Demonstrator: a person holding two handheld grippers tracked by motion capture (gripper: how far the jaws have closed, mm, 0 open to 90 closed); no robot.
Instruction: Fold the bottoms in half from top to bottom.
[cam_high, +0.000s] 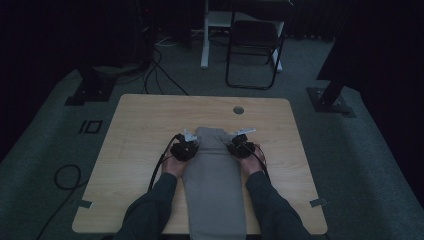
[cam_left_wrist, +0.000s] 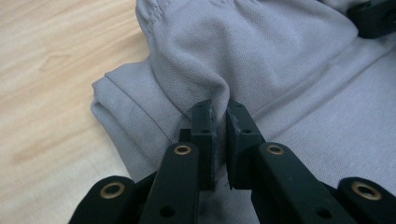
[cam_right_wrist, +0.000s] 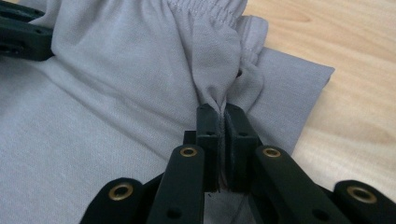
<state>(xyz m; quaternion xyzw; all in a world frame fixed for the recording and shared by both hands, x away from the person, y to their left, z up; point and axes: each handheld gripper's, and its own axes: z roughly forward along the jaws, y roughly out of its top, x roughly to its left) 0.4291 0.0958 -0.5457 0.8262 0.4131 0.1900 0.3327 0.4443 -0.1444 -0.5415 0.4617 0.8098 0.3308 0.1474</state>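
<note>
A grey garment (cam_high: 215, 175) with an elastic waistband lies lengthwise down the middle of the wooden table (cam_high: 135, 130), its near end hanging over the front edge. My left gripper (cam_high: 186, 149) is at the garment's left side near its far end, shut on a pinched fold of the grey cloth (cam_left_wrist: 196, 60). My right gripper (cam_high: 242, 146) is at the right side, shut on a bunched fold just below the waistband (cam_right_wrist: 205, 11). In each gripper view the cloth (cam_right_wrist: 93, 116) rises from between the closed jaws, and the other gripper's black jaws show at the upper corner.
A round cable hole (cam_high: 238, 110) sits near the table's far edge. Tape strips (cam_high: 318, 202) mark the front corners. Beyond the table stand a black chair (cam_high: 255, 50), a white desk leg (cam_high: 205, 35), and cables on the floor (cam_high: 65, 177).
</note>
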